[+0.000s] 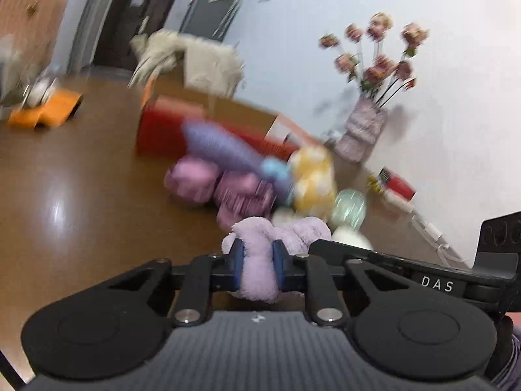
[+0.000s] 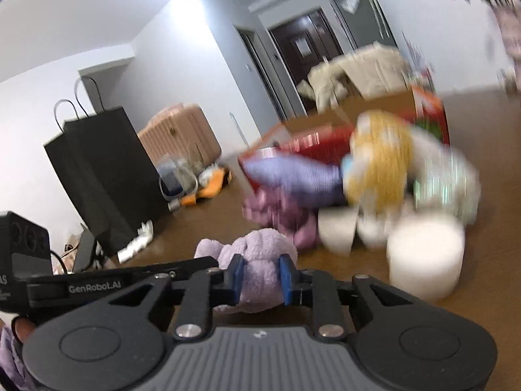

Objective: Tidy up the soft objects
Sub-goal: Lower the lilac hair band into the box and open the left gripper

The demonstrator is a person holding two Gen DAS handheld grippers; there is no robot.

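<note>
A lilac plush toy hangs just above the brown surface, gripped from two sides. In the left wrist view my left gripper is shut on a narrow limb of it, blue pads pressing both sides. In the right wrist view my right gripper is shut on the same lilac plush at a thicker part. Each view shows the other gripper's black finger reaching in from the side. Beyond lies a blurred pile of soft toys: violet, pink, yellow and mint.
A red-sided cardboard box stands open behind the pile. A vase of pink flowers stands by the wall at the right. A white cylinder stands near the right gripper. Black paper bags and a pink suitcase stand far left.
</note>
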